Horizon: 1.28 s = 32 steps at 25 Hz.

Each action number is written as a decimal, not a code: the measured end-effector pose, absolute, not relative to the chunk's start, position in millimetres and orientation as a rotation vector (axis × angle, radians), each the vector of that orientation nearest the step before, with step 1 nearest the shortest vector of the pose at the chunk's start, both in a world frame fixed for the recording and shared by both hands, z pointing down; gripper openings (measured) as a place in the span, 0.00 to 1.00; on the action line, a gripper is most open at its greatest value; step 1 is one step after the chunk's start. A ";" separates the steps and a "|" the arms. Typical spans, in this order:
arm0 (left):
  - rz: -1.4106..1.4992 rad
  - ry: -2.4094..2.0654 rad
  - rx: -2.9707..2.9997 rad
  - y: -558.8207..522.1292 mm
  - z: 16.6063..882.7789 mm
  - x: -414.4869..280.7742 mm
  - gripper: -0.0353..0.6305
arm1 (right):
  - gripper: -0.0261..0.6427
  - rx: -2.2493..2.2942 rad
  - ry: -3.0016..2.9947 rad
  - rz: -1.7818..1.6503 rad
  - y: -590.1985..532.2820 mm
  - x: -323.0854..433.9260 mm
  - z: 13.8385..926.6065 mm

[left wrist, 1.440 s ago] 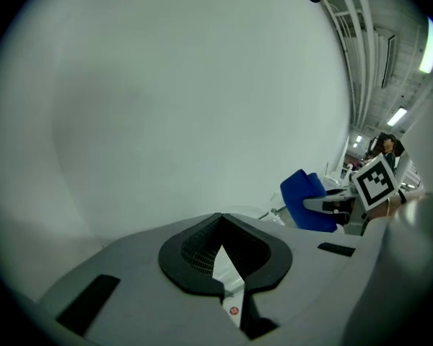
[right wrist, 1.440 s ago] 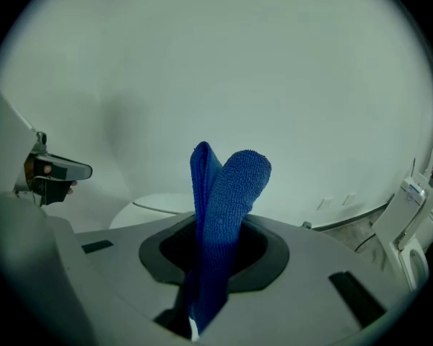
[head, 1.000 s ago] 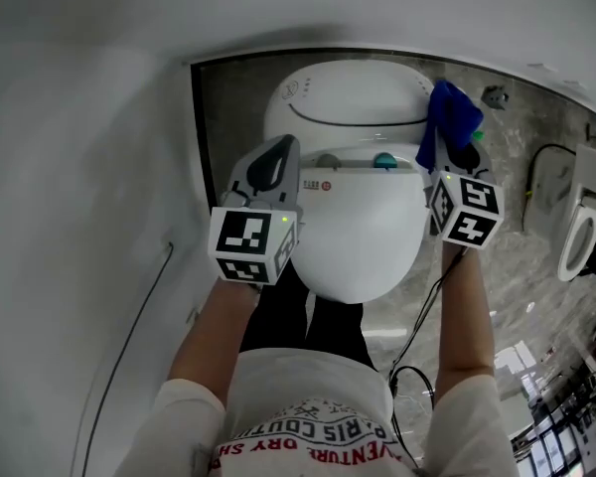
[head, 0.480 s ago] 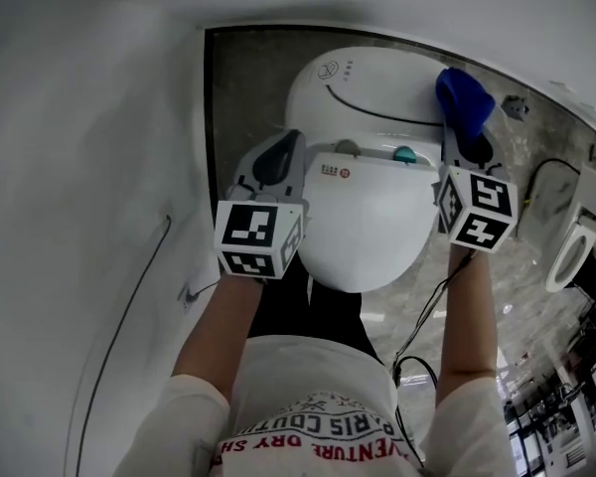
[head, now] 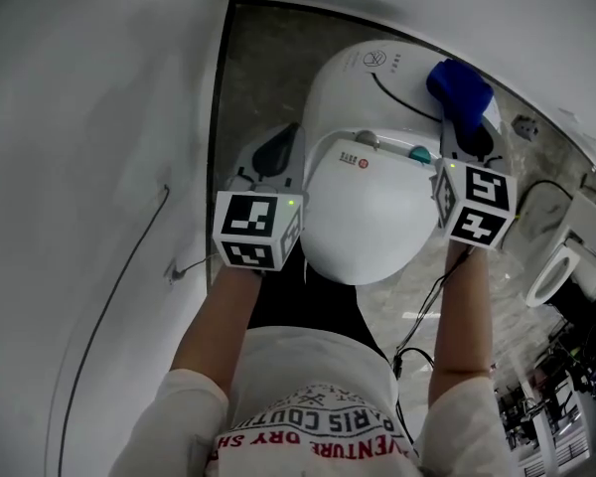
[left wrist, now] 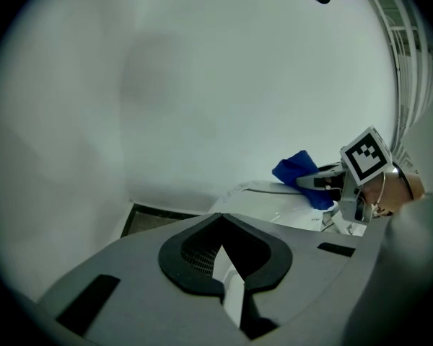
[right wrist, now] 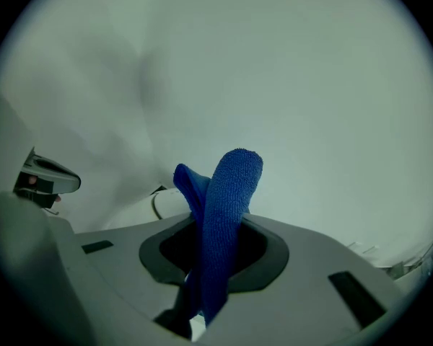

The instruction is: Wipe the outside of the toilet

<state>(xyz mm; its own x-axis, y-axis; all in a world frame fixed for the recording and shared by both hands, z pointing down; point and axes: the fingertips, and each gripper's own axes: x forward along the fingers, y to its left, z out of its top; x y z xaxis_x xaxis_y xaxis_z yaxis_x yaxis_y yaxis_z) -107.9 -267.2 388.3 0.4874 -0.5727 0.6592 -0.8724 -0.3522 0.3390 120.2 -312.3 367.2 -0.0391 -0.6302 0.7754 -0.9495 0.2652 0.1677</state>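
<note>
The white toilet [head: 363, 222] has its lid down, with the tank [head: 372, 82] behind it. My right gripper [head: 464, 135] is shut on a blue cloth [head: 459, 89], which it holds at the tank's right top edge. In the right gripper view the cloth [right wrist: 227, 200] stands up out of the shut jaws of that gripper [right wrist: 202, 294]. My left gripper [head: 281, 137] hovers beside the seat's left rear, shut with nothing in it. In the left gripper view its jaws [left wrist: 218, 251] meet, and the cloth [left wrist: 297, 170] and toilet [left wrist: 270, 200] show beyond them.
A white wall [head: 99, 117] runs close along the left, with a thin cable [head: 129, 296] on it. Grey marbled floor [head: 253, 78] surrounds the toilet. A black cable [head: 425, 311] trails by the toilet's right side. Another white fixture [head: 551, 266] stands at far right.
The right gripper has carried the cloth further along the tank's right top. The left gripper stays by the seat's left. The head view has swung, shifting the toilet rightward.
</note>
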 end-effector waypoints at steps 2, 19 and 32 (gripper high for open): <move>0.567 -1.195 2.050 -265.2 388.9 -117.0 0.06 | 0.15 1.444 -1.767 0.512 -315.2 108.4 366.9; 0.458 -1.298 1.955 -217.3 392.1 -173.4 0.06 | 0.15 1.171 -1.870 0.344 -311.4 -0.1 379.5; 0.312 -1.429 1.735 -129.2 434.8 -204.6 0.06 | 0.15 0.811 -1.796 0.022 -301.1 -61.3 416.9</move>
